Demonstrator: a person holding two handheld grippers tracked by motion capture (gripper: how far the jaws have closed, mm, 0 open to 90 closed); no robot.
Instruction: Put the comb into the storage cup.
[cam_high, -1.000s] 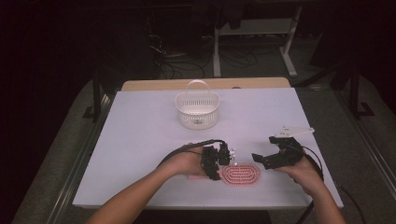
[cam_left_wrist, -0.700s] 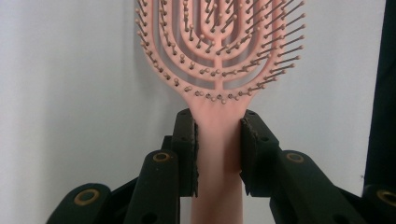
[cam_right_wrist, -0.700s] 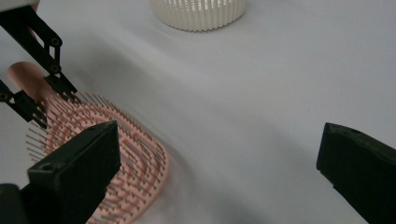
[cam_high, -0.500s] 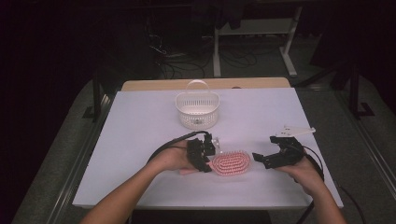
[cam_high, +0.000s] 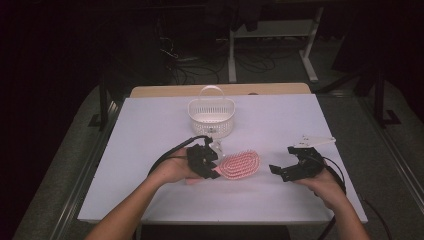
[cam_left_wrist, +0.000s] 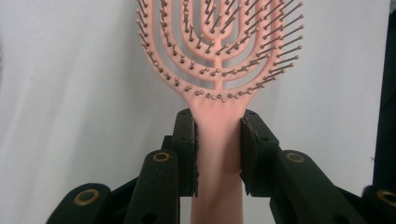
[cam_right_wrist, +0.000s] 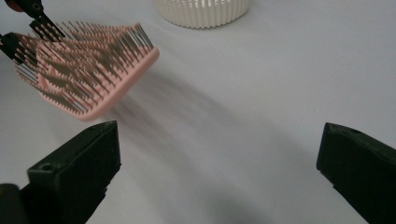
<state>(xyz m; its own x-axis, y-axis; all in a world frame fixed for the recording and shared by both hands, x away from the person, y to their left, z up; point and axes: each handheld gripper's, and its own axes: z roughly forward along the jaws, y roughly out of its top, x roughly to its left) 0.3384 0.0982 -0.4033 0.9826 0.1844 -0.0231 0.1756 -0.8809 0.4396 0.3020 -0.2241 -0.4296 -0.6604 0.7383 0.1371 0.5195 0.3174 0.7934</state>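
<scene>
The left gripper, its fingers clamped on the handle of the pink vented hairbrush, is now carrying the brush off the desk and swinging its head up toward one o'clock, nearer the white basket than a second ago. The right gripper is idling at the brush's three o'clock, fingers spread wide and gripping nothing, so the brush is probably heading for the basket.

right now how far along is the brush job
Done: the left gripper has clamped the handle of the pink brush and lifted its head off the table. In hand: carrying it. Left: it isn't in the white basket yet. The right gripper is open.
</scene>
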